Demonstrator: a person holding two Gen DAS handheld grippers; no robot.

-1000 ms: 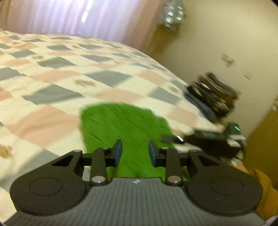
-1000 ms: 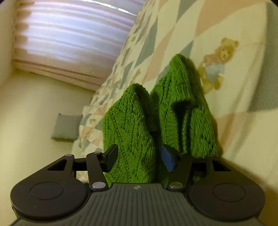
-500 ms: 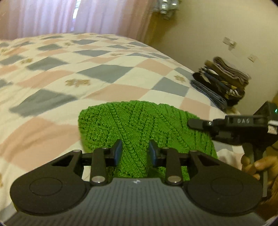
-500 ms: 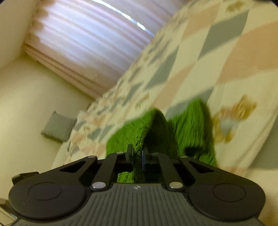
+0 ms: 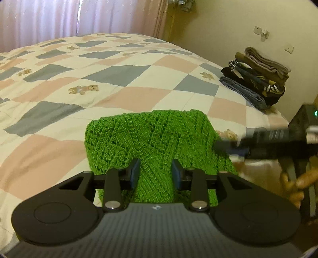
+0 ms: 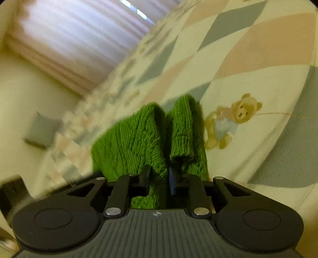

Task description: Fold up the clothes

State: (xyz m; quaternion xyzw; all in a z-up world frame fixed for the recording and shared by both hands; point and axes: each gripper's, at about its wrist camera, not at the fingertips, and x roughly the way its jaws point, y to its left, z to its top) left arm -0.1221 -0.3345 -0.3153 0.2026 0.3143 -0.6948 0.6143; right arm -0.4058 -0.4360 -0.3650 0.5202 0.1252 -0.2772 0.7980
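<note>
My left gripper (image 5: 155, 174) hung spread over the folded green knit sweater (image 5: 153, 142) on the near quilt (image 5: 59, 99), my right gripper (image 6: 159, 176) pinching its edge; stacking apparently remained.

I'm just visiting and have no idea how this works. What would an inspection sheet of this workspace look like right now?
Surface: bed with a patchwork quilt, teddy bear prints.
Job's things: green knitted garment, folded, lying on the quilt.
Clutter: stack of folded clothes at the bed's far corner.
Grippers: left gripper open, fingers either side of the garment's near edge; right gripper with jaws slightly apart and knit between them, grip unclear.
Cables: nothing seen.
Surroundings: pink curtains, cream wall, grey cushion on the floor, blurred.
</note>
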